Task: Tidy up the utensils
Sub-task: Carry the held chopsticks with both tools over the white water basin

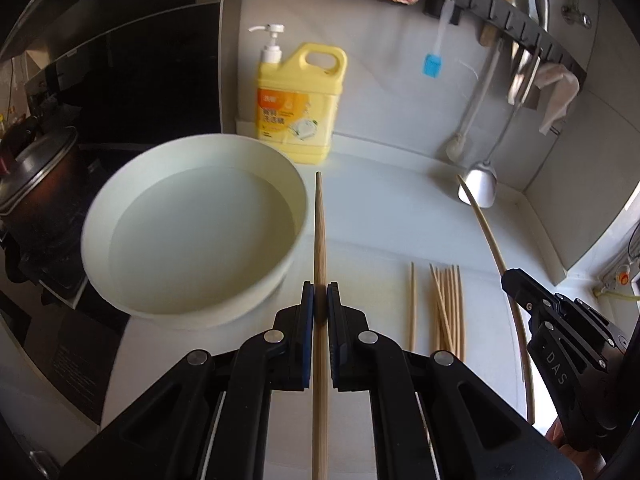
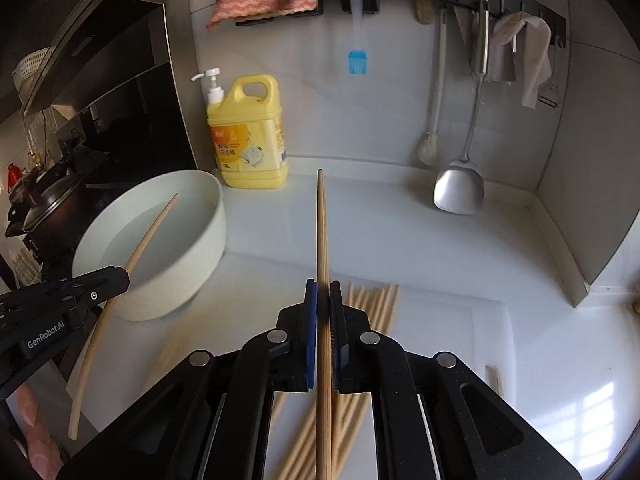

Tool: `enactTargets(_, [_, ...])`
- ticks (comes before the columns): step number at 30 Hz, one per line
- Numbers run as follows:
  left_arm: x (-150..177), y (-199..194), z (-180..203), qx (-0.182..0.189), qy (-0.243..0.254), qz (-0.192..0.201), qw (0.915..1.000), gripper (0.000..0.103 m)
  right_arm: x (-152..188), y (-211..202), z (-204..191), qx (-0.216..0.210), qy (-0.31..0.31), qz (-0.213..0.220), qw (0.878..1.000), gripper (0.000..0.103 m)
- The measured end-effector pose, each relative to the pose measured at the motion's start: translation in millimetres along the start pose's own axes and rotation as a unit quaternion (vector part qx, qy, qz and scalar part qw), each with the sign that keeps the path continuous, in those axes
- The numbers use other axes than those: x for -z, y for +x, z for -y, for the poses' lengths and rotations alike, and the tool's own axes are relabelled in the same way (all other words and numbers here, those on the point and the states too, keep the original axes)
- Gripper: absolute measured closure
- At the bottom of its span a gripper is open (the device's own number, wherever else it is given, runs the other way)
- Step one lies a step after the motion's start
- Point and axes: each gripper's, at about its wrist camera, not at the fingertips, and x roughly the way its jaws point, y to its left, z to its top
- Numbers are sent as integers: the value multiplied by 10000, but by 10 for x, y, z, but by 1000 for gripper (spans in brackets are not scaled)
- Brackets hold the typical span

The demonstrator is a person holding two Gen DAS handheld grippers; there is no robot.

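Left gripper [image 1: 320, 300] is pinched tight on one chopstick [image 1: 319, 232], jaws nearly closed w/ the stick running straight out between them. Right gripper [image 2: 323, 300] does the same w/ a second chopstick [image 2: 322, 232]. Both sticks are up off the counter, the left one beside the white basin [image 1: 192, 232], the right one above the loose pile [image 2: 372, 308].

Next, I'd guess, is laying each stick w/ the rest on the counter [image 1: 380, 216]. Best done by lowering flat, parallel to the pile, tips matched, and opening only once the stick rests, so it won't roll.

Count: 2 held, 1 per gripper; approx 7–8 lying on the counter, overlap makes it unsure; 1 basin w/ water; 1 yellow soap jug [image 1: 300, 104].
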Motion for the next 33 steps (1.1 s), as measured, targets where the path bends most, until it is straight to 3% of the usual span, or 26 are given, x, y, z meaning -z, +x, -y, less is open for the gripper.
enactTargets(6, [-445,45,-820,-198,-174,101,9996,96,-434,291,-713,-395,26,48,9992,97])
enactTargets(13, [-830,450,-1557,-180,-189,-42,9997,96,-811,949,-1481,-664,63,-217,9975,97])
enactTargets(22, [-954,1119,-1888,40,-30,-605,9982,96,-842,1712,-1960,-732,253,-958,9924,97])
enactTargets(33, [-971,1555,-2010,159,84,-1146,9932,95,-754,2177,-1994,-562,459,-1676,9832,97])
